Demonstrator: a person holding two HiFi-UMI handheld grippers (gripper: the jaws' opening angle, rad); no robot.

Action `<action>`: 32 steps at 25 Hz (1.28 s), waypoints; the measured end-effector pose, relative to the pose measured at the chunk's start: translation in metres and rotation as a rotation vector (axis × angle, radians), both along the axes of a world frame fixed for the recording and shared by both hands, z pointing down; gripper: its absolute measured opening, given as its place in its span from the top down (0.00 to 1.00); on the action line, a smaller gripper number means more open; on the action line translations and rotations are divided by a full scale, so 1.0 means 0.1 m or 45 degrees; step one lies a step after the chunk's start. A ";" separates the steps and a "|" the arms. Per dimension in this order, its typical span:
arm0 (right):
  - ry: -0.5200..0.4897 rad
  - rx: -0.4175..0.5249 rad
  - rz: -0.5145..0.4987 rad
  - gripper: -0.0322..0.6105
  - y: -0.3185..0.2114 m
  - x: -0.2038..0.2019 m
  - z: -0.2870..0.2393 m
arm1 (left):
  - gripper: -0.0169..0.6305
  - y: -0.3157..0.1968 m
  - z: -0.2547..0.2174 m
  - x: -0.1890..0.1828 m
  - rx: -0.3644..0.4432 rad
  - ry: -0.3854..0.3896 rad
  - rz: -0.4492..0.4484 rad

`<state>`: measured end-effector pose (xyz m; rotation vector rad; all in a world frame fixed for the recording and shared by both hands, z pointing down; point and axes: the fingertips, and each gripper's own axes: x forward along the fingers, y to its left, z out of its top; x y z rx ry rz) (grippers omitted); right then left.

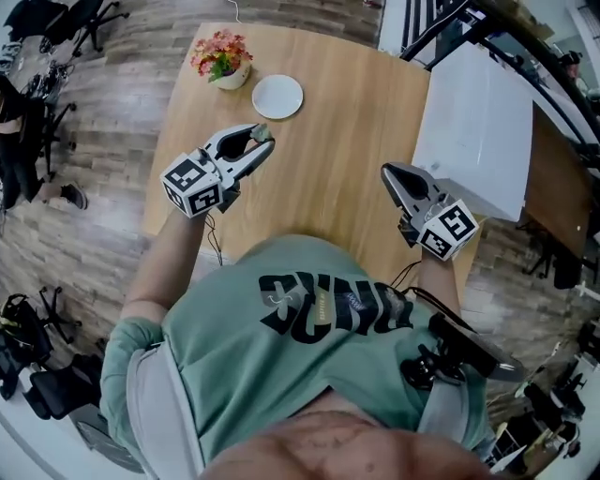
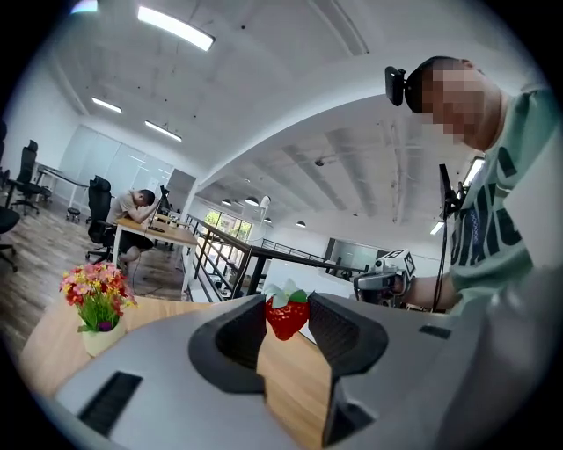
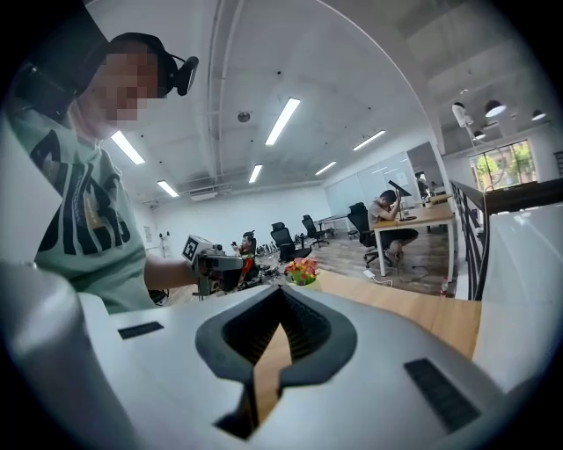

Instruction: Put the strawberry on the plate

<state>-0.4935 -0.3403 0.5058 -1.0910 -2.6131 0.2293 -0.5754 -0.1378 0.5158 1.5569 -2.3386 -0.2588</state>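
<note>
Red strawberry [image 2: 287,318], green leaves on top, pinched at its sides between the ribbed pads of the left gripper [image 1: 263,137]. Held off the surface, over the left half of the wooden table [image 1: 347,122]. Not on the plate [image 1: 277,96], which lies white, round and bare well ahead of the jaw tips, near the table's far edge. Only pale wood between the two. Just beside the plate, to its left, a cream pot of pink and yellow flowers [image 1: 223,62], close to the far left corner.

Right gripper [image 1: 386,172] over the table's right side, well apart from the left one. Jaws closed tip to tip on nothing, with a sliver of table wood showing through the hollow behind them. Near it, at the table's right edge, a big white box [image 1: 478,122] with a flat top. Nearest the camera in the head view, a green printed T-shirt [image 1: 309,347].

Around the table, a floor of grey-brown planks [image 1: 103,225], with black office chairs [image 1: 89,19] at the upper left. Open office all round: white ceiling, long strip lights [image 2: 176,28], tall windows at the back. Behind the table in the left gripper view, a black railing [image 2: 220,255]. Farther off, a person [image 2: 132,209] bent forward over a desk [image 2: 171,234], head down, another black chair just behind.
</note>
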 end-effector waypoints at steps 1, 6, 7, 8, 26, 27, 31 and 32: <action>0.000 0.003 0.001 0.94 0.00 -0.06 0.01 | 0.74 0.00 0.00 -0.07 -0.003 -0.010 -0.004; -0.023 0.022 -0.025 0.94 0.08 -0.43 0.03 | 0.74 -0.03 0.12 -0.42 -0.035 -0.026 -0.036; -0.028 0.022 -0.034 0.94 0.11 -0.50 0.05 | 0.74 -0.04 0.17 -0.48 -0.048 -0.024 -0.040; -0.032 0.021 -0.042 0.94 0.14 -0.57 0.07 | 0.74 -0.04 0.22 -0.55 -0.063 -0.023 -0.043; 0.080 -0.036 -0.080 0.94 0.28 -1.42 0.86 | 0.74 -0.22 1.73 -1.73 -0.436 0.051 -0.078; 0.085 -0.037 -0.084 0.94 0.29 -1.44 0.90 | 0.74 -0.23 1.82 -1.76 -0.456 0.061 -0.074; 0.121 -0.043 -0.086 0.94 0.25 -1.41 1.04 | 0.74 -0.28 2.14 -1.80 -0.539 0.112 -0.047; 0.130 -0.046 -0.083 0.94 0.24 -1.41 1.08 | 0.74 -0.29 2.23 -1.82 -0.562 0.120 -0.041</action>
